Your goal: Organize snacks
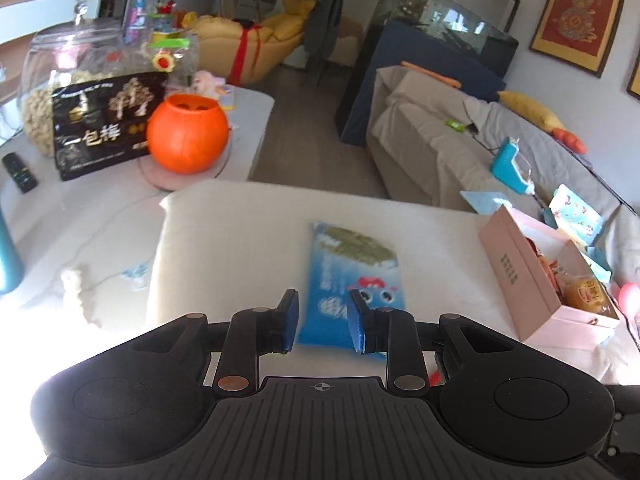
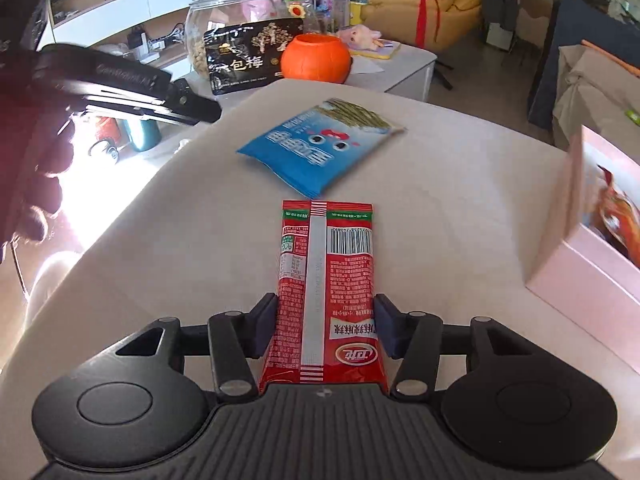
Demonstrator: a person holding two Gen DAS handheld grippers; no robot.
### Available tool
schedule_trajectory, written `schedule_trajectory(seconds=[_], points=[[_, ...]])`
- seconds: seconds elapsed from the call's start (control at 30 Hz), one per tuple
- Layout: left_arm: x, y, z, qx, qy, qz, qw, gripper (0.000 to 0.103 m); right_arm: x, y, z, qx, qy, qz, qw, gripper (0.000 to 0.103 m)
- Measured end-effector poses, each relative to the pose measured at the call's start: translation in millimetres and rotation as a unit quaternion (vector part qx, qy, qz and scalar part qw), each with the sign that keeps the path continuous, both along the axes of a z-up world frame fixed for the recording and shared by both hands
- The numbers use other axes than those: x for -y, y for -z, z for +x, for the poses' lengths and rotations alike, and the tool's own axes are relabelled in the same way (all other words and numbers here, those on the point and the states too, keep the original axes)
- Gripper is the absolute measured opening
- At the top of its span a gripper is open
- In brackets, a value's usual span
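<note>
Nearest to you in the right wrist view, your right claw [image 2: 326, 330] is clenched on the red snack packet [image 2: 326, 280], its pads pressing both long edges; the packet lies back side up, barcode showing, and runs away from you toward 12 o'clock over the pale worktop [image 2: 460, 184]. Just past its far end, still at 12 o'clock, the blue snack bag [image 2: 316, 148] lies flat on the worktop, close to the packet, though you cannot tell whether they touch. At 3 o'clock sits the open pink box [image 2: 584, 248] with snacks inside. At 10 o'clock your left hand [image 2: 28, 152] holds the other tool above the worktop's edge. In the left wrist view, your left claw [image 1: 324, 322] is released, its blue pads apart, hovering over the near end of the blue snack bag [image 1: 352, 264] without gripping it. The pink box [image 1: 520, 276] stands at 3 o'clock there, well apart from the bag. Farther off at 11 o'clock, on a second worktop, an orange pumpkin pot [image 1: 187, 134] sits beside a black snack bag [image 1: 104, 124], with a glass jar [image 1: 60, 68] behind them. A grey sofa [image 1: 440, 140] lies beyond at 1 o'clock.
</note>
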State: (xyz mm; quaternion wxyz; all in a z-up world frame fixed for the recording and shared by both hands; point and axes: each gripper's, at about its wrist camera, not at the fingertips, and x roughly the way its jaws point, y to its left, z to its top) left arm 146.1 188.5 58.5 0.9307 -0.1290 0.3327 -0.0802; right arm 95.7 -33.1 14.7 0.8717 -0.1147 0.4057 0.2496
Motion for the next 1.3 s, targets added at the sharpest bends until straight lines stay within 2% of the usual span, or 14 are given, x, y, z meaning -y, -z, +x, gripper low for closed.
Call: schedule_trajectory(seconds=[0.13,0.23,0.37,0.43,0.53,0.63,0.73,0.97,1.03,1.1,1.2,1.27,1.3], points=[[34.1,3.5,32.5,0.011,-0.021,0.056,0.9982,0.030,44.7,0.9,-15.5,0.016,0.046,0.004,0.999,0.051],[46.0,13.6,59.8,0.000,-0.037,0.075,0.9965,0.030,72.2,3.0,-23.3,0.034,0.078,0.002,0.996,0.054],[54.6,26.3,73.9,-0.020,-0.042,0.083,0.9954,0.031,102.4,10.4,-27.2,0.037,0.098,0.027,0.994,0.079],[65.6,30.2,67.5,-0.015,-0.017,0.104,0.9943,0.031,111.4,15.5,-30.7,0.050,0.099,0.039,0.993,0.080],[88.5,31.0,50.5,-0.008,0.036,0.148,0.9883,0.031,113.9,16.6,-34.5,0.058,0.099,0.047,0.992,0.081],[107.6,32.1,33.2,-0.017,0.090,0.165,0.9821,0.032,114.2,17.1,-33.2,0.056,0.097,0.053,0.992,0.083],[122.0,33.3,20.5,-0.020,0.109,0.190,0.9755,0.034,113.5,18.0,-31.0,0.056,0.098,0.056,0.992,0.083],[112.4,29.3,27.4,-0.026,0.087,0.175,0.9805,0.034,112.6,18.9,-34.2,0.060,0.100,0.048,0.992,0.083],[99.1,20.9,34.4,-0.015,0.058,0.148,0.9871,0.034,112.3,19.1,-34.3,0.060,0.100,0.047,0.992,0.083],[74.8,13.8,49.6,-0.013,0.007,0.098,0.9951,0.033,111.1,19.1,-34.5,0.060,0.099,0.046,0.992,0.084],[47.4,18.6,77.2,-0.039,-0.049,0.044,0.9970,0.032,108.3,20.0,-34.1,0.060,0.098,0.043,0.992,0.085],[39.9,26.4,92.9,-0.052,-0.056,0.028,0.9966,0.032,108.0,20.1,-34.0,0.060,0.097,0.042,0.993,0.086],[40.8,27.4,95.3,-0.045,-0.053,0.030,0.9971,0.032,108.3,20.4,-34.3,0.060,0.097,0.044,0.992,0.086]])
